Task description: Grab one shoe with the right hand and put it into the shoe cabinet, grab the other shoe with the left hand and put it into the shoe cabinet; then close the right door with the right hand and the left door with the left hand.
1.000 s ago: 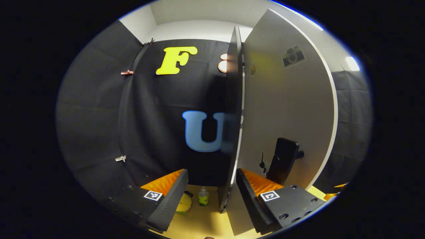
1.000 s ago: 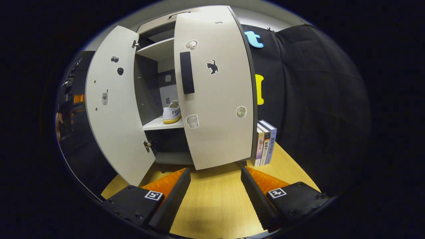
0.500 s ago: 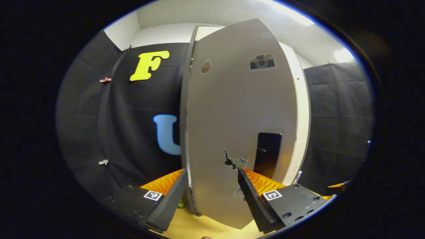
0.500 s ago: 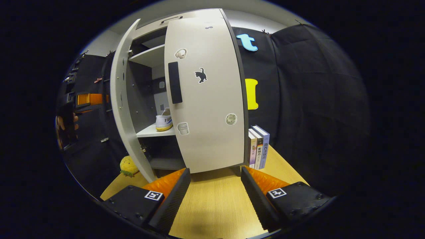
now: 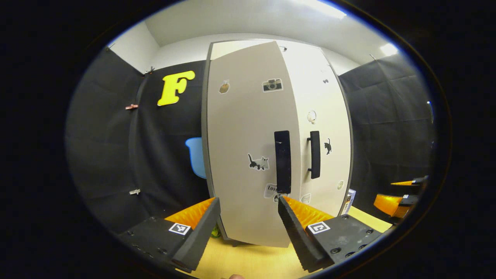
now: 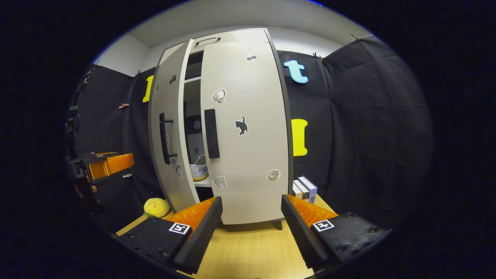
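The white shoe cabinet (image 6: 252, 69) stands on the wooden table. Its right door (image 6: 248, 128) lies against the front. Its left door (image 6: 168, 135) is ajar by a narrow gap. Through that gap a white shoe (image 6: 199, 168) with a yellow sole rests on a shelf. In the left gripper view the left door (image 5: 244, 128) faces me with its dark handle (image 5: 283, 162) just beyond my fingertips. My left gripper (image 5: 248, 217) is open and holds nothing; it also appears off to the side (image 6: 104, 164), apart from the door. My right gripper (image 6: 252, 217) is open and empty, in front of the cabinet's base.
Several upright books (image 6: 306, 188) stand right of the cabinet. A yellow plush toy (image 6: 156, 207) lies on the table (image 6: 248, 248) at the cabinet's left foot. Black cloth walls close in on both sides.
The left door has swung from wide open to nearly shut, following my left gripper. The right gripper has drawn back a little from the cabinet; the right door has settled flatter.
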`<move>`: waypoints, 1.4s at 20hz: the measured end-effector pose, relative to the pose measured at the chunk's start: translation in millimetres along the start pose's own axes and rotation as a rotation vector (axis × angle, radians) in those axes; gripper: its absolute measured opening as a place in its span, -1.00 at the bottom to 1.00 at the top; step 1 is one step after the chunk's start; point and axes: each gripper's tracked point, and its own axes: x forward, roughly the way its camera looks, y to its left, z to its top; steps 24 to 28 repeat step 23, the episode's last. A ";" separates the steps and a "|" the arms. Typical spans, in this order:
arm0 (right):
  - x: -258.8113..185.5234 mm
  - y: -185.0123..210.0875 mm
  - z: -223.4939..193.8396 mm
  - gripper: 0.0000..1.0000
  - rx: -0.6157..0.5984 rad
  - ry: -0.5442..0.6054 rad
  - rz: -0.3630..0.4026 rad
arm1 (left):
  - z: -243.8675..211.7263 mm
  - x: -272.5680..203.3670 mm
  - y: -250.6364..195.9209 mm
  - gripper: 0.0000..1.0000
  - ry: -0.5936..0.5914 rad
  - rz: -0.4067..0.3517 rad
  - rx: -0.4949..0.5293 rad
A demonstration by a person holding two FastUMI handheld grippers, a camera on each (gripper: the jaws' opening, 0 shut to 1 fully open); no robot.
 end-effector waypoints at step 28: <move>-2.0 -35.2 -10.8 0.97 -0.039 0.041 0.040 | -27.3 -45.9 -38.5 0.91 0.046 -0.040 -0.103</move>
